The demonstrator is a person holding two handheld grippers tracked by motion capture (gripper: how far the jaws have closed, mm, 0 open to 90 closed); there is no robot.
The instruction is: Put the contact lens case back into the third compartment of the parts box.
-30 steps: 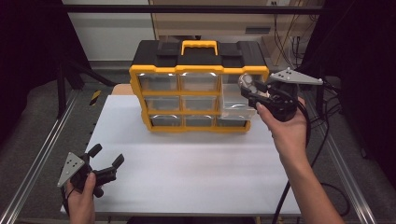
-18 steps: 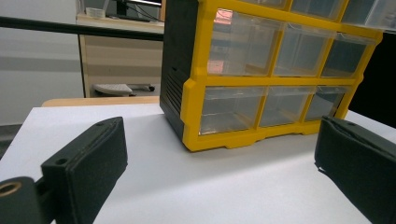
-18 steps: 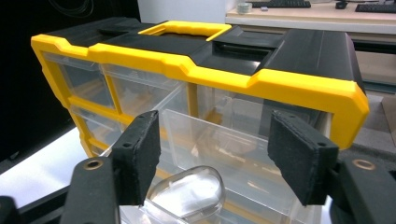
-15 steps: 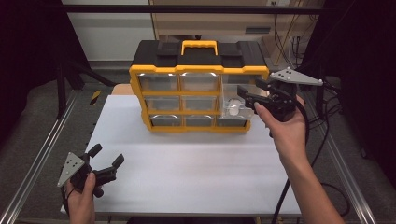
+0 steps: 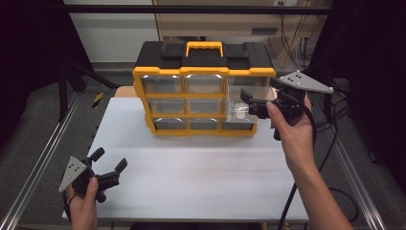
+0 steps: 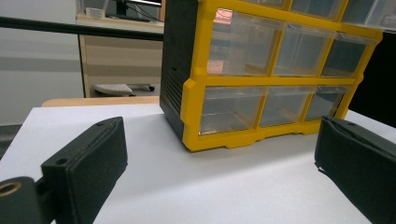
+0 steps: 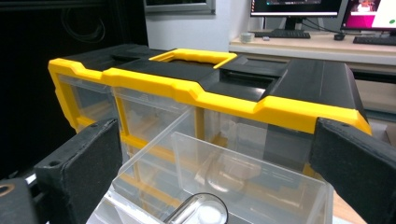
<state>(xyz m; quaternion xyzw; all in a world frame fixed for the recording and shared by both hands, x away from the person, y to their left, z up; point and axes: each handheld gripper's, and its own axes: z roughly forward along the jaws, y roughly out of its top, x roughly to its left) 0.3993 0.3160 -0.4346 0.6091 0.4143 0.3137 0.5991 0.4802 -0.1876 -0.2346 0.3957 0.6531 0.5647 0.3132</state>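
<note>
In the high view the right tongs, whose jaws have just been opening, hang released over the pulled-out clear drawer at the organizer's right, the small capped container already dropped inside, while the left tongs rest open at lower left on the bench; the left gripper view shows spread jaws facing shut drawers; the right gripper view shows that container at bottom center in the drawer, which is left to push shut.

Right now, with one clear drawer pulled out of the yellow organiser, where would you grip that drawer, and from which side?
Grip the drawer by its front wall, coming from the front of the organiser and slightly above. It juts out toward the person, its top is open, and that thin upright wall fits between fingers.
</note>
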